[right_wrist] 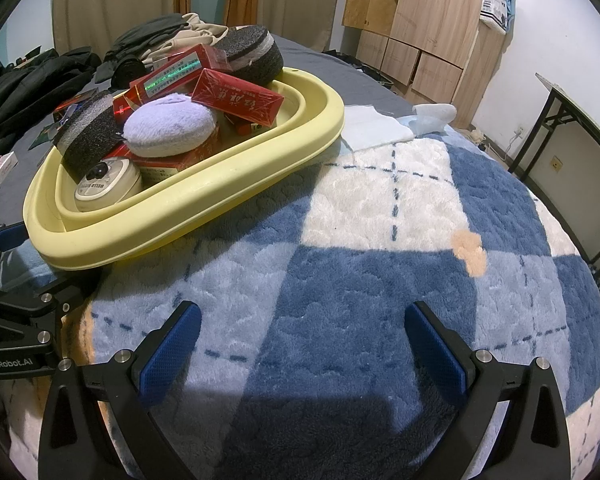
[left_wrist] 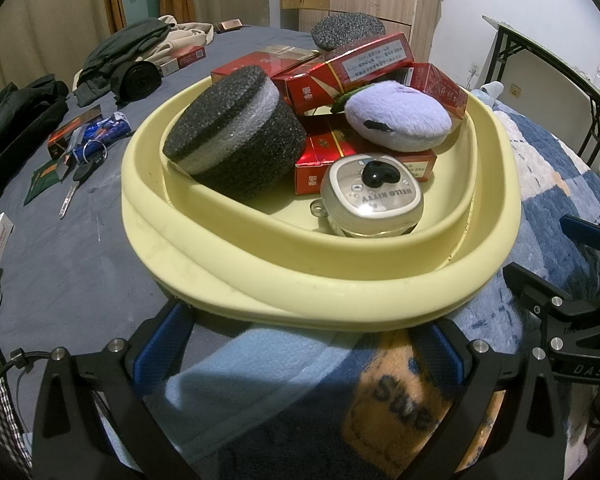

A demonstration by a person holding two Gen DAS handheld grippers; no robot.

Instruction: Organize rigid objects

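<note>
Bedroom clutter framed it all: wooden wardrobes at the back, a dark sheet and a plaid fleece blanket (right_wrist: 380,208) spread across the bed. Down low, the left gripper (left_wrist: 300,350) sat with its blue pads wide apart, nothing between them, parked just short of the near rim of the yellow basin (left_wrist: 316,280). The right gripper (right_wrist: 302,344) was equally spread and empty, over bare blanket, with the basin well off to its left and ahead. So the left one was plainly the nearer of the two. Inside the basin sat the haul: a black foam puck (left_wrist: 236,140), a lilac plush pad (left_wrist: 398,116), a small cream case (left_wrist: 372,200) nearest the left gripper, and red cartons (left_wrist: 348,66) stacked crosswise behind. Out past the basin's left side, on the dark sheet, lay the stragglers, a bunch of keys (left_wrist: 82,168) and another red box (left_wrist: 74,132). My read: whatever came next lay forward and left of the left gripper, with the basin's long side running across its line of reach.
</note>
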